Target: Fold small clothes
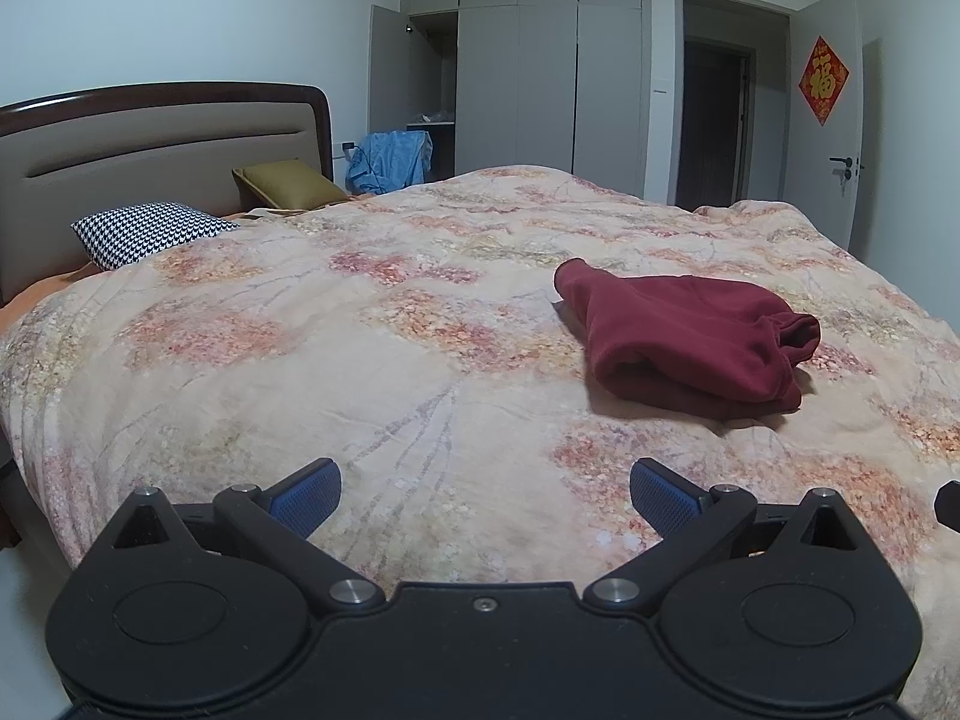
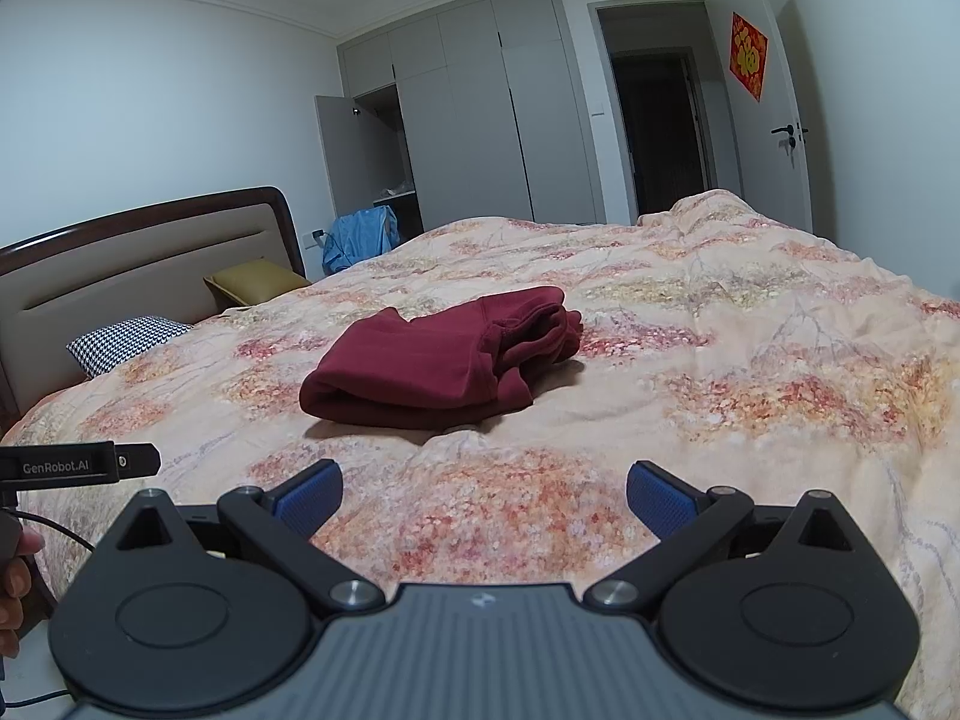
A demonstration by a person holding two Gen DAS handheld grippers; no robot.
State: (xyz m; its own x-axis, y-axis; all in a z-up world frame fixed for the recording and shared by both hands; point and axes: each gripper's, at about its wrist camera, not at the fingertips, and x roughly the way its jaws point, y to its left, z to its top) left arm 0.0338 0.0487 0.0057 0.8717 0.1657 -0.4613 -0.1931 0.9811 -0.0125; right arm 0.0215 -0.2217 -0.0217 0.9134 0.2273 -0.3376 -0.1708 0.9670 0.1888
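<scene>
Figure. Both wrist views over the bed, the grippers held back from the work. We hold the left gripper point(image 1: 485, 489) and the right gripper point(image 2: 485, 489) above the near part of the floral quilt point(image 1: 312, 324), each with its blue-padded tongs spread wide apart and nothing between them. The maroon garment point(image 2: 432, 366) lies on the quilt ahead of both, clear of either tool: right of centre in the left view, left of centre in the right view, so it sits between the two lines of approach. It appears already doubled into a thick bundle, with a rolled fold toward us and a loose, bunched opening, perhaps a cuff or hem, at its far right end point(image 1: 795, 330).

We judge the fold nearly complete but untidy. To finish well, we approach low and level, one tool at each end, take the bunched end through all its layers, draw it flat, and align the edges before pressing down. The soft quilt gives way under pressure, so we pinch only the cloth of the garment, not the cover beneath.
</scene>
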